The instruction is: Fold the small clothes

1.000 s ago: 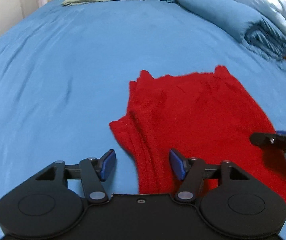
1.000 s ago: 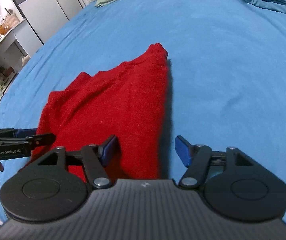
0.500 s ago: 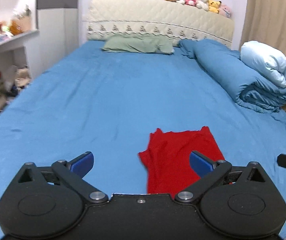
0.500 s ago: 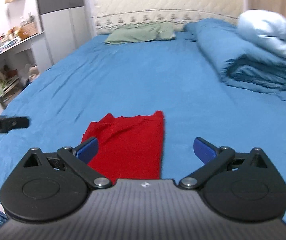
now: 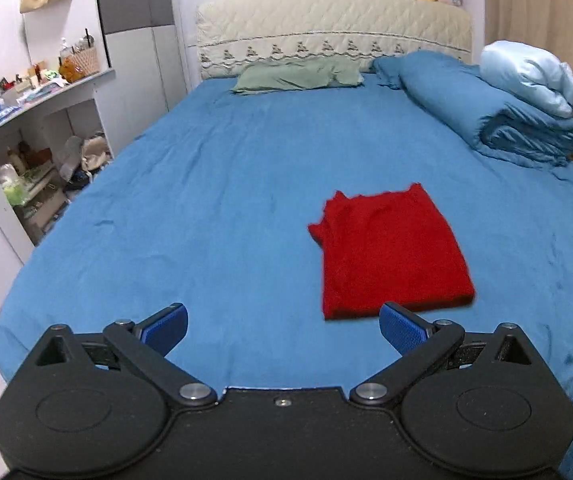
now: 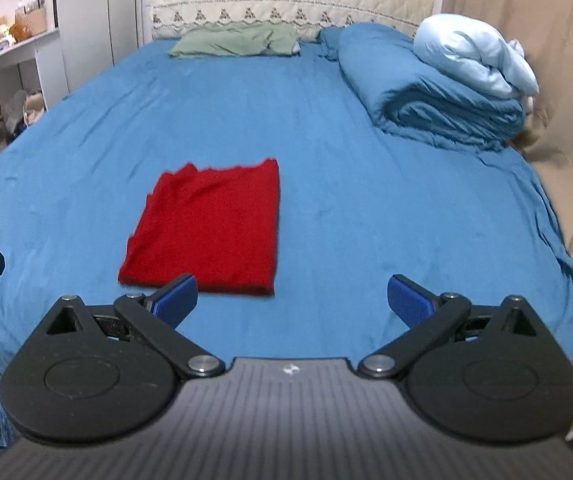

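Over on the left, the shelf unit [image 5: 42,128] is crowded with bottles and boxes, but any writing there is too small and blurred to read. Moving in, the left tool [image 5: 282,326] hangs above the near edge of the bed [image 5: 206,184], blue pads spread wide, nothing between them. Just right of its centre line lies the red garment [image 5: 390,248], flat on the blue sheet, squared into a compact rectangle with a few stacked layers showing at its left edge. It looks folded, and neatly. From the other side, the right tool [image 6: 292,296] is just as wide open and just as empty, and the red garment [image 6: 210,228] sits ahead and to its left, well short of the rolled duvet [image 6: 426,100] at the far right. Neither tool touches the cloth. My read: this piece is finished and released; what is left, if anything, is a tidy-up of the slightly ragged far corner or a fresh item, though no other small clothes show on the bed. No brand or label can be read on the garment or on either tool.
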`<state>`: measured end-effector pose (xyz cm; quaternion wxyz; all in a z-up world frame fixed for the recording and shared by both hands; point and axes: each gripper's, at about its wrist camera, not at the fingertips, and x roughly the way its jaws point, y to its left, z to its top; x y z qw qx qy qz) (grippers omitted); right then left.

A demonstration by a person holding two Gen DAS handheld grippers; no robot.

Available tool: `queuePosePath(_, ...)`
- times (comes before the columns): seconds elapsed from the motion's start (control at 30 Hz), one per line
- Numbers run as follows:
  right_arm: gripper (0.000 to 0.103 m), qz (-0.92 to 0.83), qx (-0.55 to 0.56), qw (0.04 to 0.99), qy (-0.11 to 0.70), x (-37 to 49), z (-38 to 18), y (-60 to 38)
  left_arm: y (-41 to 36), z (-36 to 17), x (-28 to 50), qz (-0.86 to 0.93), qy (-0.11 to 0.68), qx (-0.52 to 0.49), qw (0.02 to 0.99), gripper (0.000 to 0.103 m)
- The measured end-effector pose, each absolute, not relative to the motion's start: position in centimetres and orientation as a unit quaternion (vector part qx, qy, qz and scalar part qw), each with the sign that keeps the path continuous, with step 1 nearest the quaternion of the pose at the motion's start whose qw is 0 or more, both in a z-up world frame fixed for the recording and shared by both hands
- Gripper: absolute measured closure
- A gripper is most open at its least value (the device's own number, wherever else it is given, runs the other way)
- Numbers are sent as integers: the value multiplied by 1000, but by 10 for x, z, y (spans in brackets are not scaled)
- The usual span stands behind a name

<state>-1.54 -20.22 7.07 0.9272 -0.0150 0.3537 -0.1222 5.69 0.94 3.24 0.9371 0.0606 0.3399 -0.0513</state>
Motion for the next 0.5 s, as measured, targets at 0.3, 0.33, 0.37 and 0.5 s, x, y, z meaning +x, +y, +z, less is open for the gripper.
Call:
queuePosePath(0.3, 0, -129, -2, 922, 365, -46, 63, -193, 5, 32, 40, -73, 330, 59, 939, 0)
queuePosePath(0.33, 0, -129, 1, 922, 364, -47, 63, -193, 5, 33, 39, -73, 328, 59, 940, 0)
queuePosePath(0.37, 0, -130, 3, 923, 363, -48, 64, -193, 4, 34, 38, -72, 325, 60, 941, 0)
queuePosePath(0.5, 0, -131, 5, 925, 358, -51, 66, -191, 2, 36, 35, -69, 319, 63, 943, 0)
